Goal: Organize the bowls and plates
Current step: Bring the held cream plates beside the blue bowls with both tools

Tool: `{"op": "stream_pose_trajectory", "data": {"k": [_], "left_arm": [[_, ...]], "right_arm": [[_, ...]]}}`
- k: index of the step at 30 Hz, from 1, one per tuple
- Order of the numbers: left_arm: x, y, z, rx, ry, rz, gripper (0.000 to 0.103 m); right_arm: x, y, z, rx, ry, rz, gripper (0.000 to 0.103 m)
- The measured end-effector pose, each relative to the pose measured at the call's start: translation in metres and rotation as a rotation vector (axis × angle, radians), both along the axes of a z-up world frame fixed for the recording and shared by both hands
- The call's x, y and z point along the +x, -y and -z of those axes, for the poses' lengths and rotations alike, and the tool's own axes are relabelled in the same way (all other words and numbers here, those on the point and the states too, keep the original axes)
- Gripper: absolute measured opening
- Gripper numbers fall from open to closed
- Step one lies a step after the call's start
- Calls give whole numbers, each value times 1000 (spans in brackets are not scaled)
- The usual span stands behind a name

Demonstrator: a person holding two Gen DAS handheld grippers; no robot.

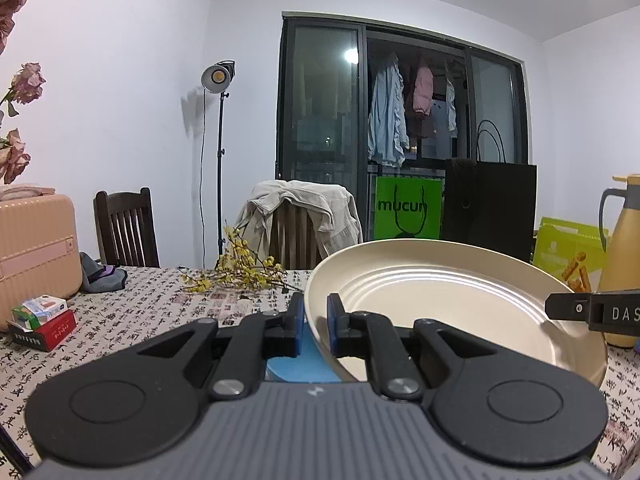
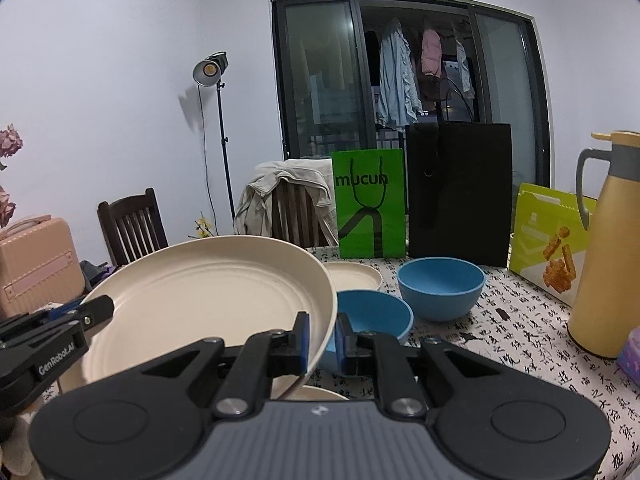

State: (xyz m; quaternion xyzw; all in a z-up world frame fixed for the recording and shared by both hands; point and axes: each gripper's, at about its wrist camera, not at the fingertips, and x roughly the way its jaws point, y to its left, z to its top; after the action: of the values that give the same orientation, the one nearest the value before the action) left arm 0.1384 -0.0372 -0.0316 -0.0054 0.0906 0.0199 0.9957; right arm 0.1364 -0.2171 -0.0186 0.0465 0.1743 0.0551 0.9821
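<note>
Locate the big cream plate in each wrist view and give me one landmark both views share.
Left wrist: the big cream plate fills centre-right, its near rim clamped by the left gripper.
Right wrist: the plate sits centre-left, its right rim clamped by the right gripper.
Shared landmark: the green mucun bag.

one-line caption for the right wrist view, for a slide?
Both tools, right tool and left tool, grip a cream plate by opposite rims above two blue bowls.

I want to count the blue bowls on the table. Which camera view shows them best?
The right wrist view: two blue bowls sit in the open beyond the held cream plate, the nearer bowl partly hidden by the right tool. The left wrist view shows only a blue patch beneath the plate.
</note>
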Motion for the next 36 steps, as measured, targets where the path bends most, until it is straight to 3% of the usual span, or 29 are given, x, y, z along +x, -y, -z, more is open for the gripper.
{"op": "stream_pose_trajectory", "data": {"k": [36], "left_arm": [[4,14,60,45,-122,64,13]], "right_arm": [[-10,23,53,23,-83,32,13]]}}
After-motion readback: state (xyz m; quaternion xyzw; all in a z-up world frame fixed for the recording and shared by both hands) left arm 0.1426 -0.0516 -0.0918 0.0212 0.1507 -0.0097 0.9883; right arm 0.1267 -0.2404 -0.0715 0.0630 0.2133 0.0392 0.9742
